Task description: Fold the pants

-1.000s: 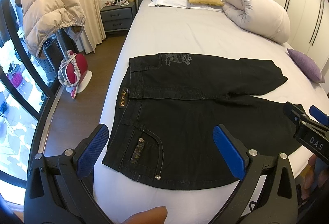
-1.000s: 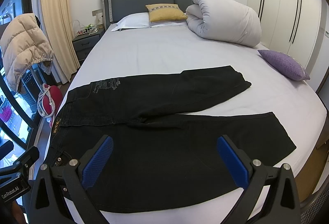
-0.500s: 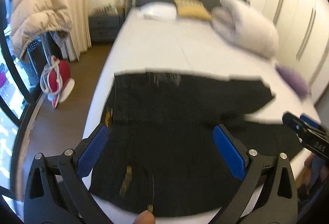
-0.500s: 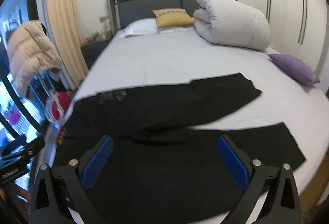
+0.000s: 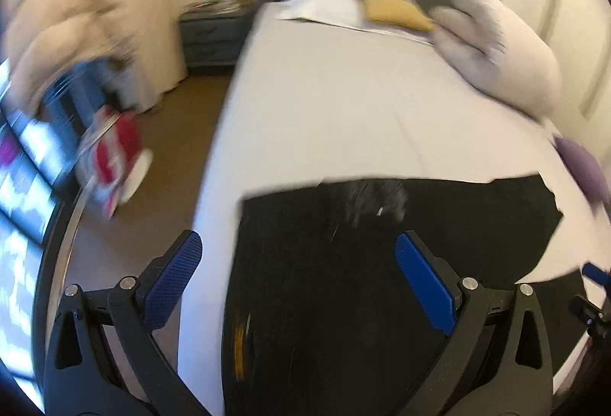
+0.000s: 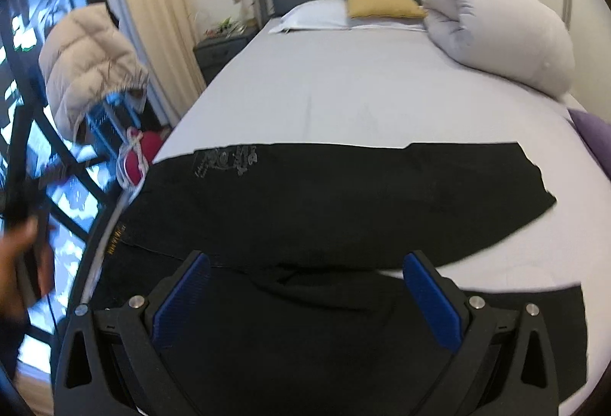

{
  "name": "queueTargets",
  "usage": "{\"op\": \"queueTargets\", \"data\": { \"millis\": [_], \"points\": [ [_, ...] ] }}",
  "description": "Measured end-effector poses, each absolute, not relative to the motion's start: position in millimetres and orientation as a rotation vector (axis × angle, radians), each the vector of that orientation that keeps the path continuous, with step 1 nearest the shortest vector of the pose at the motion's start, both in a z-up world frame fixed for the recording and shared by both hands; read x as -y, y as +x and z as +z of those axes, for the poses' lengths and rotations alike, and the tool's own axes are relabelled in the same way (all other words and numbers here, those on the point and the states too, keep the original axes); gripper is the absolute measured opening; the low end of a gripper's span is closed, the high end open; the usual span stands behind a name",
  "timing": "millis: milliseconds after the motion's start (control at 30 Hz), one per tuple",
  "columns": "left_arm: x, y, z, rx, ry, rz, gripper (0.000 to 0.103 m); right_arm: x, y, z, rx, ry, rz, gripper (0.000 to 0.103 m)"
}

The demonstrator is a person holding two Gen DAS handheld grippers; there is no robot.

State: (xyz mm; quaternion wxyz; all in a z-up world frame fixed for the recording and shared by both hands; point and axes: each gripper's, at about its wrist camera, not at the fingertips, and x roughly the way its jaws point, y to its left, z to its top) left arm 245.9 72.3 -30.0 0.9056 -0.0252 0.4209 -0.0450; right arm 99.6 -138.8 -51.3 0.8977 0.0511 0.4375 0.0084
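Both grippers have dropped closer to the black pants [image 6: 343, 202] since a second ago, so the garment now fills the lower half of each view and the near hem has slid out of sight beneath the cameras. Spread flat across the foot of the bed [image 6: 343, 91], the pants lie with the waistband toward the window side and both legs running to the right, the far leg lying a little apart from the near one. A pale printed graphic [image 6: 229, 158] marks the far hip, and a small tan waistband label [image 6: 116, 238] carries lettering too small to read. Over the waist end, the left gripper [image 5: 298, 282] is spread wide with nothing between its blue pads; the right gripper [image 6: 305, 297] hangs equally open above the crotch seam. Motion blur smears the left wrist view. At the headboard sit a yellow cushion [image 6: 382, 1] and a rolled duvet [image 6: 496, 26].
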Motion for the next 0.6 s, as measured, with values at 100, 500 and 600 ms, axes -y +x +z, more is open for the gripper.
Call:
{"op": "queueTargets", "data": {
  "millis": [100, 500, 600],
  "points": [
    [-52, 324, -42, -0.975, 0.071, -0.278, 0.103, 147, 116, -59, -0.935, 0.108, 0.081, 0.103],
    [-31, 460, -143, -1.268, 0.376, -0.580, 0.103, 164, 156, -104, -1.022, 0.134, 0.266, 0.083],
    [-31, 469, -152, -1.299, 0.397, -0.600, 0.103, 167, 165, -112, -1.034, 0.138, 0.271, 0.082]
  ]
}}
